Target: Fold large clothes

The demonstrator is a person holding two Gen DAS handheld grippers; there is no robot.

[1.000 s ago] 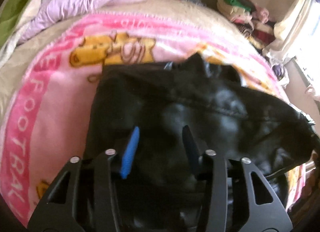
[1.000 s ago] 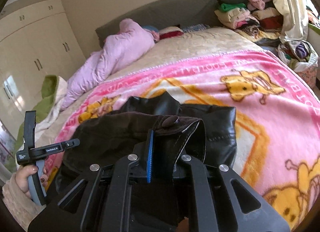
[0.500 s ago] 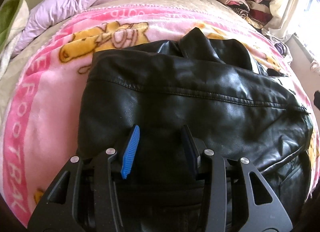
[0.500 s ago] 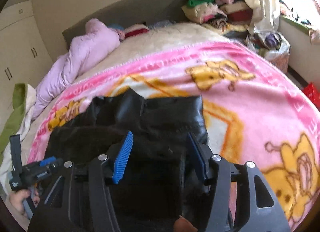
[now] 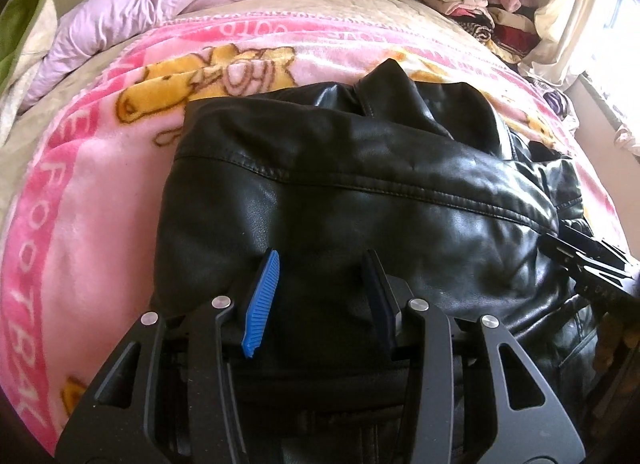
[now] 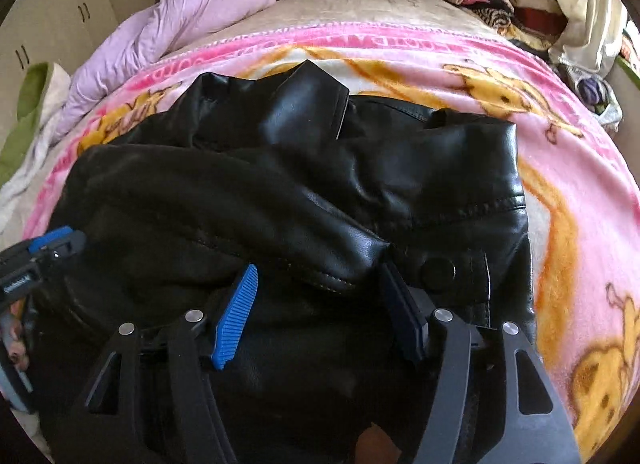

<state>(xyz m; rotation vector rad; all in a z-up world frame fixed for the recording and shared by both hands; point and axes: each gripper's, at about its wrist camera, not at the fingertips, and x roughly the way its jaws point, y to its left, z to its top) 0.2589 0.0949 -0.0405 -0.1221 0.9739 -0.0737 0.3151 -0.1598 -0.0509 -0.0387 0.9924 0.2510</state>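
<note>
The black jacket (image 6: 304, 199) lies bunched at mid-frame on the pink blanket (image 6: 560, 167). The right gripper (image 6: 316, 300) is opening over the cuff, gripping nothing. The left gripper (image 5: 320, 284) hangs part-spread, pinching nothing. Best press the sleeve flat before regrasping.

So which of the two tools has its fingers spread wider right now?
The right tool: its jaws are opening, with the sleeve cuff of the black leather jacket lying loose between them. The left tool shows a narrower gap over the jacket.
</note>
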